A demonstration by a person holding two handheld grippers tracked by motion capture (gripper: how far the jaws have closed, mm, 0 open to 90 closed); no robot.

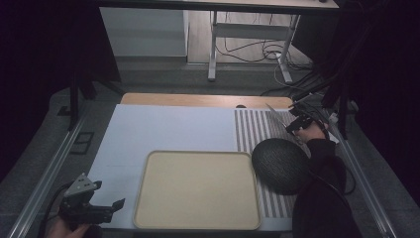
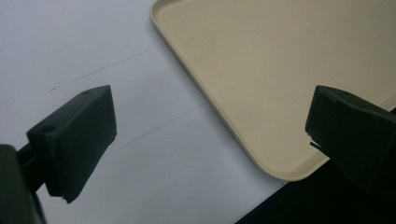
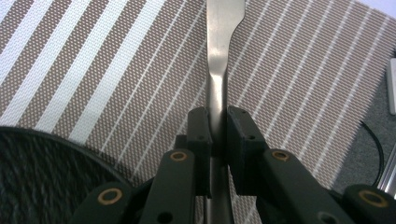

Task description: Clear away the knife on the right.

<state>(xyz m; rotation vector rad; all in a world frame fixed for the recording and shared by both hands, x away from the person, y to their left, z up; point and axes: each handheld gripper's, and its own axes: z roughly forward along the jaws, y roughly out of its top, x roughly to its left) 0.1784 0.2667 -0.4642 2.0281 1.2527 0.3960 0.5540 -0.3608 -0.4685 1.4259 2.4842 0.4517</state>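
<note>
Where jaws pinch — slim steel utensil handle (image 3: 217, 70)

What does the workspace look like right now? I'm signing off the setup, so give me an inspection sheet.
Surface: pale table top with a striped placemat at its right.
Job's things: metal utensil, its handle clamped, blade end lifted over the placemat.
Clutter: empty beige tray in the middle; dark round plate on the placemat.
Grippers: right gripper shut on the utensil; left gripper open, hovering by the tray's corner.
Cables: loose cables on the floor beyond the table.
Surroundings: dim room, desk frame behind.
</note>
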